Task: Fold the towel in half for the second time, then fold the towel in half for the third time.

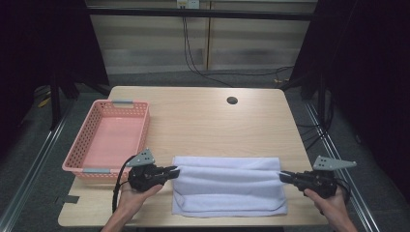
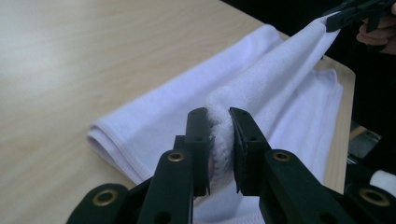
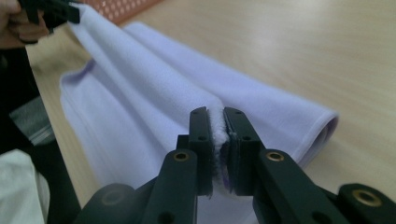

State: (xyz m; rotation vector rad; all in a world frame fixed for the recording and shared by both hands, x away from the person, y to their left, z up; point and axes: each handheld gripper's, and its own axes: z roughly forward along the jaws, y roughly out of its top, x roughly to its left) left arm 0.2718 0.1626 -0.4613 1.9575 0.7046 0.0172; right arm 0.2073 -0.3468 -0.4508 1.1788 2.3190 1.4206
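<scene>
High view: towel point(image 1: 227, 186) overhangs table point(image 1: 203, 116) front edge.

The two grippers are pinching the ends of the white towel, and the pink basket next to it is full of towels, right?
Not quite. The pink basket is empty; the high view shows its bare bottom. The rest is right: the left gripper and the right gripper each pinch an end of the white towel between their jaws, and the basket sits beside it.

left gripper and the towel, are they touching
Touching. The left gripper view shows the left gripper with both jaws pinching a fold of the white towel.
</scene>
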